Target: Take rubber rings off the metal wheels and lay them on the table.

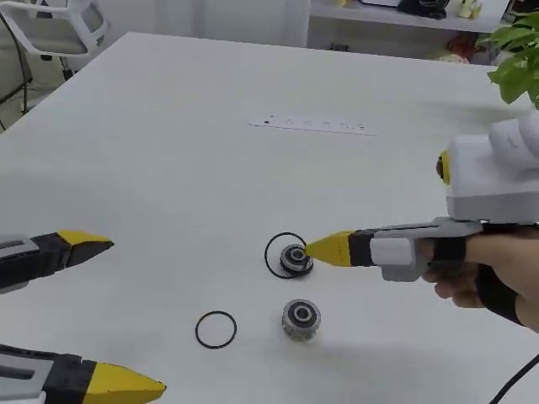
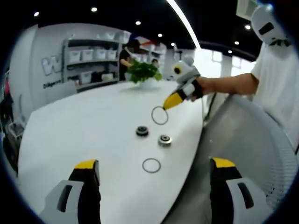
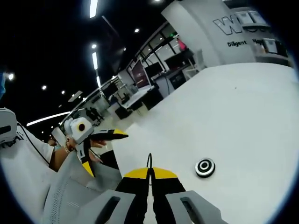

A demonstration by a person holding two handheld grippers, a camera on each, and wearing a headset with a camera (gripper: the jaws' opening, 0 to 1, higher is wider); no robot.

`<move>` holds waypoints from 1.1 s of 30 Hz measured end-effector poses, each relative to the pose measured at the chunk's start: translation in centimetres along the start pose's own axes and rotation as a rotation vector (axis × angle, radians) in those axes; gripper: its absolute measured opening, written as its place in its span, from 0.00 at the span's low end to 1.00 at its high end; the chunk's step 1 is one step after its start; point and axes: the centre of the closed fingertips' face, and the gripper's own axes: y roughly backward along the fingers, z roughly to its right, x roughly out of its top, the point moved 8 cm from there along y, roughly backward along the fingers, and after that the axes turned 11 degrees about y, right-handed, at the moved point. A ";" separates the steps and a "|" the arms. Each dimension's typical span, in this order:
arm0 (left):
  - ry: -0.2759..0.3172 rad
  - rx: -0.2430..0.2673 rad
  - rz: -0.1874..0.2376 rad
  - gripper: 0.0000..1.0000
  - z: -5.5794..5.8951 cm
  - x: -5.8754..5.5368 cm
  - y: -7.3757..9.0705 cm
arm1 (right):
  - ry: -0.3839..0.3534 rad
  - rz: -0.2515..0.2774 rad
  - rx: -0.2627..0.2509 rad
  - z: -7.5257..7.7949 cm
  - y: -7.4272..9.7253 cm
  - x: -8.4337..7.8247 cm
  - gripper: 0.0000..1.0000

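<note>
While the left claw (image 2: 154, 162) gapes wide, the right claw (image 3: 150, 171) is pressed together, seemingly pinching a rubber ring (image 2: 152, 115).

The far wall (image 3: 201, 28) bears large letters beginning "W" and, below, the word "Diligent".

The right gripper (image 3: 150, 171) was clamped on a rubber ring (image 3: 149, 160); one metal wheel (image 3: 205, 167) sat nearby on the table (image 3: 233, 116).
</note>
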 end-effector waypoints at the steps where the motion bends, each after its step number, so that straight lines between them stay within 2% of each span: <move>1: 0.002 -0.004 -0.005 1.00 0.0 -0.1 0.0 | 0.009 -0.004 0.005 -0.2 -0.2 0.2 0.00; 4: -0.001 -0.003 -0.009 1.00 0.2 -0.1 0.0 | 0.079 -0.016 0.041 -0.9 -1.0 0.7 0.00; 7: 0.005 -0.001 0.003 1.00 0.2 0.0 0.1 | 0.108 -0.033 0.067 -1.4 -1.9 1.0 0.00; 9: 0.006 0.005 0.003 0.99 0.2 -0.1 0.1 | 0.136 -0.061 0.048 -1.5 -2.4 1.1 0.00; 12: 0.009 0.009 0.003 0.99 0.2 -0.2 0.3 | 0.112 -0.076 0.058 -1.7 -3.1 1.0 0.00; 15: 0.013 0.015 0.009 0.99 0.1 -0.2 0.4 | 0.090 -0.112 0.048 -1.7 -3.7 0.5 0.00; 20: 0.019 0.025 0.034 0.98 -0.1 0.0 0.7 | 0.091 -0.175 0.065 -1.9 -4.8 -0.8 0.00; 27: 0.026 0.034 0.042 0.98 -0.4 0.0 0.9 | 0.055 -0.222 0.069 -1.5 -5.7 -2.8 0.00; 33: 0.033 0.034 0.039 0.97 -0.4 -0.3 0.8 | 0.034 -0.263 0.050 -1.1 -6.3 -4.0 0.00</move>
